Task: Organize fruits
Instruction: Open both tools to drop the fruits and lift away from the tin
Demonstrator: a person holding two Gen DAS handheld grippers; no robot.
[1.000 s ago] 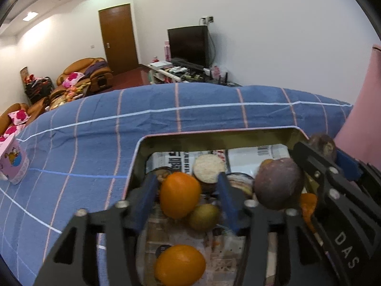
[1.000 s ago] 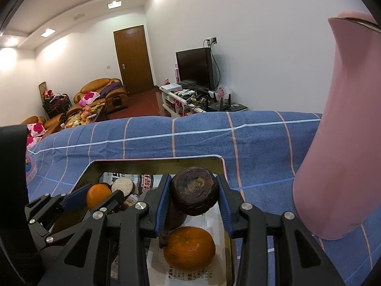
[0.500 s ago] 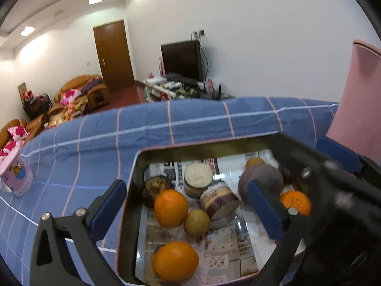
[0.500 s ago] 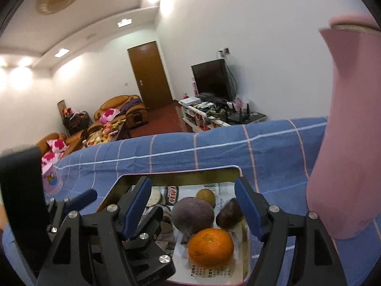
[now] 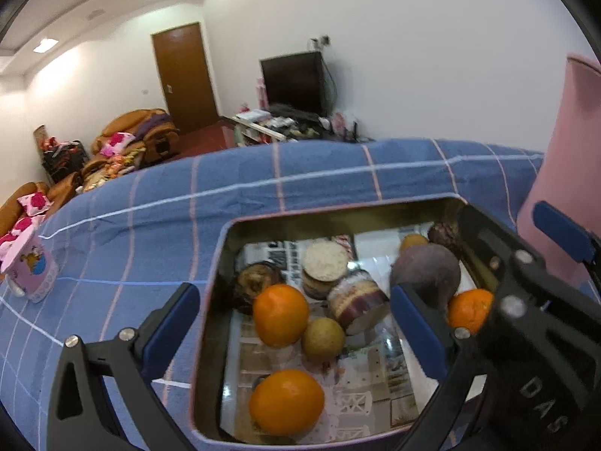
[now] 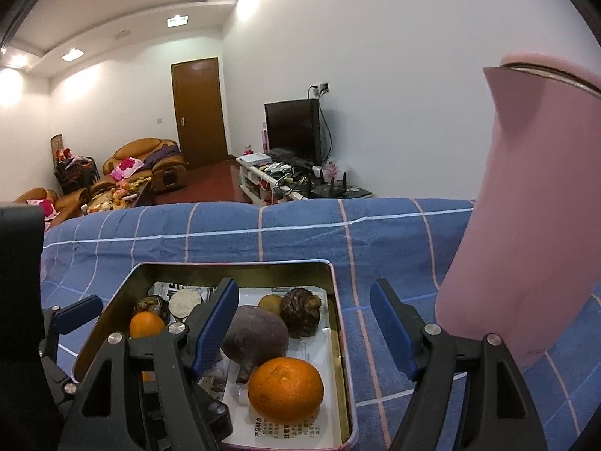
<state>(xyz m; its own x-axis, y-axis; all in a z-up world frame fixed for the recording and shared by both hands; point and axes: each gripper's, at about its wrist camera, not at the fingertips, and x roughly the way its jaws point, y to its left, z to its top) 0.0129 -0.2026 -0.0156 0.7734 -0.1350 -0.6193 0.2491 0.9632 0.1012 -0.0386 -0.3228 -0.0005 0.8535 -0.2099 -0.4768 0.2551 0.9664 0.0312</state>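
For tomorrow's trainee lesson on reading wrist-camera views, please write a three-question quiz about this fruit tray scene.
1. True or false: the right hand-held gripper is shut on a fruit.
2. How many oranges lie in the tray in the left wrist view?
3. What stands right of the tray? A) pink jug B) kettle C) bowl

Key: 1 false, it is open, as is the left hand-held gripper; 2 three; 3 A.

"DAS" in pale capitals on the black body of the right claw (image 5: pixel 541 263), seen lower right in the left wrist view. Printed paper lining the tin tray (image 6: pixel 343 338) carries Chinese characters; under the near orange (image 6: pixel 286 390) a heading reads roughly "产品特点", smaller lines below too small to read. Pink carton (image 5: pixel 32 268) shows a cartoon print, lettering illegible.
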